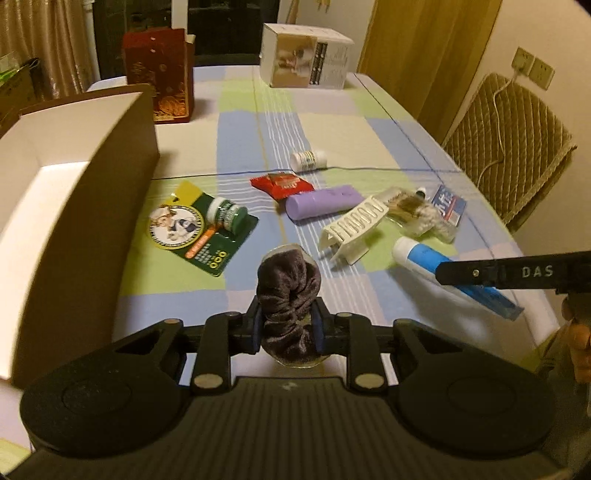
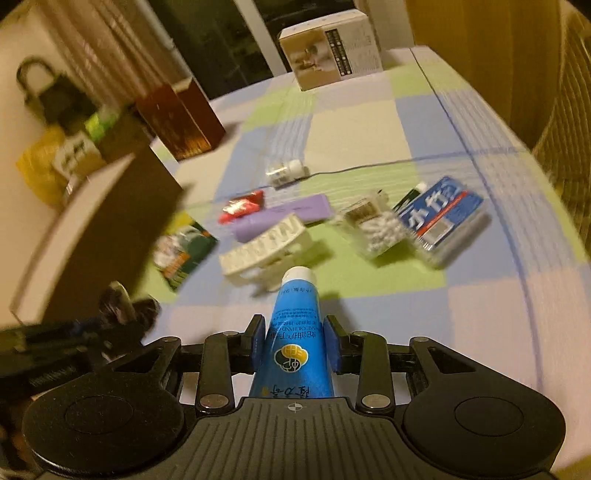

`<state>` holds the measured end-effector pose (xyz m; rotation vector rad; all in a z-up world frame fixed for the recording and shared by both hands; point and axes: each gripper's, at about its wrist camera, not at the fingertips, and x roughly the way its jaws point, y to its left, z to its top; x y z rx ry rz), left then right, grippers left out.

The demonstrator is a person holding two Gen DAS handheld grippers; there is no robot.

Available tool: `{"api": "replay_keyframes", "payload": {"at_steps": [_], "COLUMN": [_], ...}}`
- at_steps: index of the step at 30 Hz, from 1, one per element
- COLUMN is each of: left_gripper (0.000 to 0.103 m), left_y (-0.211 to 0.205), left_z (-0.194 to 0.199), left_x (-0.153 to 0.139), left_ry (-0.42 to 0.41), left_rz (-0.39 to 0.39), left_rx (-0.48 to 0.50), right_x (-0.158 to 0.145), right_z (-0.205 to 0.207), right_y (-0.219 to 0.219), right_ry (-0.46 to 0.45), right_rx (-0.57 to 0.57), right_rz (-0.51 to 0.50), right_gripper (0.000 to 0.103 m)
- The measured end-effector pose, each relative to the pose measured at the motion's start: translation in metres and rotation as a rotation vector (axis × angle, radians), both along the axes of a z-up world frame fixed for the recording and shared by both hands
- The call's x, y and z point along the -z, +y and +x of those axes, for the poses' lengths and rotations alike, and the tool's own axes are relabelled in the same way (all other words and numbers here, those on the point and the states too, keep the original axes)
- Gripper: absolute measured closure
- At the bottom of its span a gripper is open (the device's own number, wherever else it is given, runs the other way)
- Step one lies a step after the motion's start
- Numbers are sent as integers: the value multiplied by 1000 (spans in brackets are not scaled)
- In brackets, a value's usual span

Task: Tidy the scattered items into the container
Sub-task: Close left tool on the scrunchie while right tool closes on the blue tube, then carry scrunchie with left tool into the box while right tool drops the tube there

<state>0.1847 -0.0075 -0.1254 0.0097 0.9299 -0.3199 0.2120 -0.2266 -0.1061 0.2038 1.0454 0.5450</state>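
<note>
Right wrist: blue tube [image 2: 293, 332] between tool [image 2: 295, 345] fingers.

A table [image 1: 332, 122] under a checked cloth of blue, green and cream fills the room's middle. Right of the table stands a chair [image 1: 509, 147] with a quilted tan cover, below wall sockets [image 1: 532, 68]. Beyond the table hang gold curtains [image 1: 424, 48] and a dark window [image 1: 225, 26].

Dim warm indoor light; fisheye bending at edges; right wrist view motion-blurred, left sharper.
</note>
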Motion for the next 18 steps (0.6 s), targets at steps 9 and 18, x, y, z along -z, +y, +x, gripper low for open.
{"api": "replay_keyframes", "payload": {"at_steps": [9,18], "left_gripper": [81,81], "left_y": [33,94], "left_z": [-17,-12], "left_x": [-42,-91], "left_ry": [-68,-137], "left_rz": [-32,5], "left_rx": [-60,-163], "right_x": [-42,-80], "right_z": [-9,3], "right_y": [27,105], "right_ry": [-2,-3], "right_rx": [-33,-154], "right_rz": [160,307], "right_gripper": [67,67]}}
